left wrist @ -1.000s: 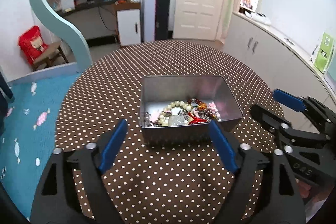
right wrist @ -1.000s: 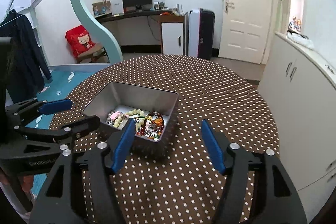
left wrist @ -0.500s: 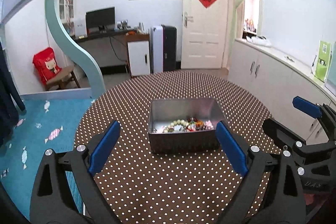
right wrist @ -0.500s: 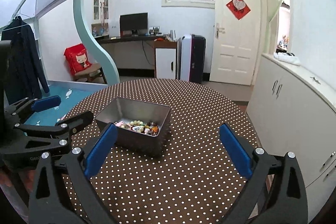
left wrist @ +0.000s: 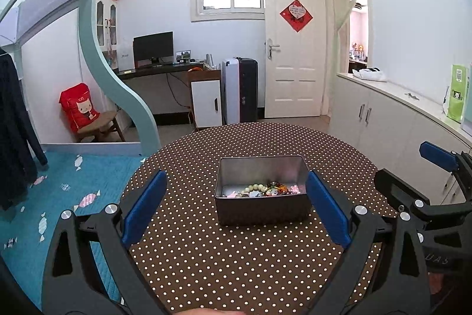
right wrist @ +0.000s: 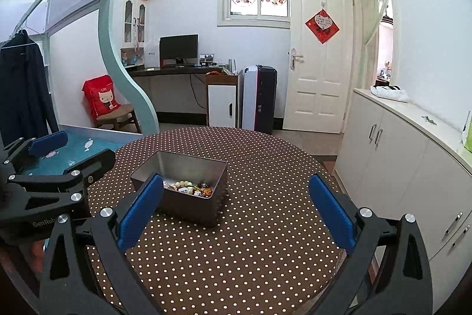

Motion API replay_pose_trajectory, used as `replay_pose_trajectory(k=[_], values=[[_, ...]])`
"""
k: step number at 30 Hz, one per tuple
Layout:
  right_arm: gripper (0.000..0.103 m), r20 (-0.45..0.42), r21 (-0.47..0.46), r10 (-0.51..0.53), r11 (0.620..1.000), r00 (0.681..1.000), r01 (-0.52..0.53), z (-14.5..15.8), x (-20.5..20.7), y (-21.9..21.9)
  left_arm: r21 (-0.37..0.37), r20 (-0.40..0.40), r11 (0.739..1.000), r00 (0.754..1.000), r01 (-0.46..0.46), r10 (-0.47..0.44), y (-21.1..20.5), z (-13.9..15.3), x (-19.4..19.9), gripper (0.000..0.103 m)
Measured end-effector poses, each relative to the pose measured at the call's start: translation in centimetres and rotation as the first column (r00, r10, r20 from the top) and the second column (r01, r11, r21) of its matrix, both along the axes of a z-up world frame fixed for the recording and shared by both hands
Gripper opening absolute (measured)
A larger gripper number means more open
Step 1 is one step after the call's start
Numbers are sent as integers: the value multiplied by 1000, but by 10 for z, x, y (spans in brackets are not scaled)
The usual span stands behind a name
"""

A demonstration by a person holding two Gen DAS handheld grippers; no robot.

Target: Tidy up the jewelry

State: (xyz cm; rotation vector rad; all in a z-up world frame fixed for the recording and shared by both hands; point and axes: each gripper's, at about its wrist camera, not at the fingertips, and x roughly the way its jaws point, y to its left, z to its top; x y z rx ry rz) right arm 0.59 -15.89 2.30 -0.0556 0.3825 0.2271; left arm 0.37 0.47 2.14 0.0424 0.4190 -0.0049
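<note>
**Now: both grippers spread wide above the table, jewelry in the tin**

Centrally on the round table, covered in brown cloth with white dots, sits an open rectangular metal tin. Inside, heaped along the near wall on the tin's floor: jewelry, with a strand of pale green beads, dark red and orange beads, and some pink pieces. Too small to tell single items further.

Held above the near edge of the table, the left gripper, jaws spread wide, blue pads on either side of the tin from its own view, touching nothing, holding nothing. Seen from the right wrist camera as a black frame with a blue pad at the left edge, off to the left of the tin and apart from it.

Likewise wide apart and empty, the right gripper, aimed past the tin's right side, its left pad overlapping the tin's near corner in view only. From the left wrist camera, visible at the far right, well to the right of the tin.

Behind the table: white door with a red ornament, desk with a dark monitor, dark suitcase, white cabinets along the right wall, teal bunk frame on the left.
</note>
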Motion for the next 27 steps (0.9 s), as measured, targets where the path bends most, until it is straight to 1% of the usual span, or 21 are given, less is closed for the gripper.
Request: replay_pose_trajectory(k=[11, 27], values=[[95, -6, 1, -2, 1000, 1000, 2, -2, -2, 1, -13, -14, 1000, 1000, -8, 8, 4, -4, -1, 95], [95, -18, 5, -23, 1000, 1000, 23, -3, -2, -3, -6, -35, 1000, 999, 6, -6, 1, -7, 1, 95]])
